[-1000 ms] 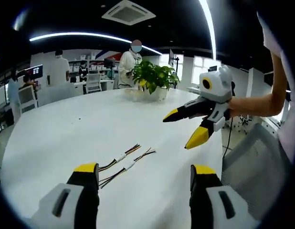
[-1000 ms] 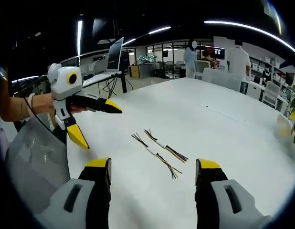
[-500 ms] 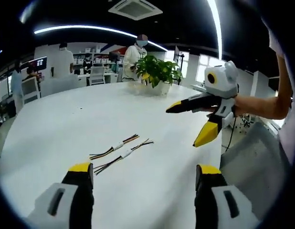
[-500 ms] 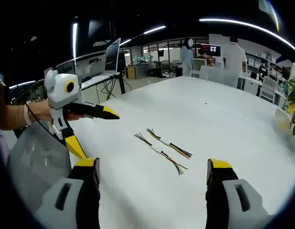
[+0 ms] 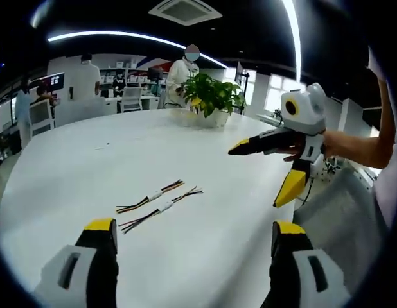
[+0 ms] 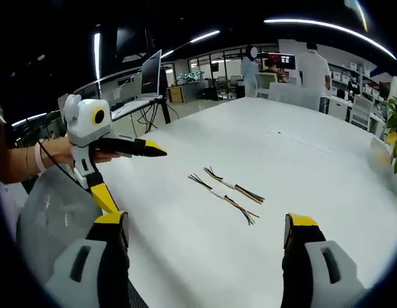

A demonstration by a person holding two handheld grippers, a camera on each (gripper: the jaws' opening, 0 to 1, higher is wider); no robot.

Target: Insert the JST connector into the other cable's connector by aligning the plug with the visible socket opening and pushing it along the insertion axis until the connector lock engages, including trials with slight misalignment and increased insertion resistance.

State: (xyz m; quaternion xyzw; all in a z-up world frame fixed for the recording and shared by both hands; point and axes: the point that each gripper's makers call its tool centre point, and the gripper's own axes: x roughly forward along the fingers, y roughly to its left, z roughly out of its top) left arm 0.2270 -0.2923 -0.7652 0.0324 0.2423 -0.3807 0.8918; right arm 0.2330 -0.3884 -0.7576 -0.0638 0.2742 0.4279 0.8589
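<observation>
Two short cables lie side by side on the white table (image 5: 70, 173), well ahead of both grippers and touched by neither. In the left gripper view the near cable (image 5: 161, 206) and the far cable (image 5: 151, 196) sit just apart, each with a pale connector at its middle and coloured wires fanning from the ends. The left gripper (image 5: 193, 232) hangs above the table with its jaws spread wide and empty. The right gripper (image 5: 261, 168) is held up in the air by a hand, its yellow-tipped jaws likewise spread. A potted plant (image 5: 210, 99) stands further back.
</observation>
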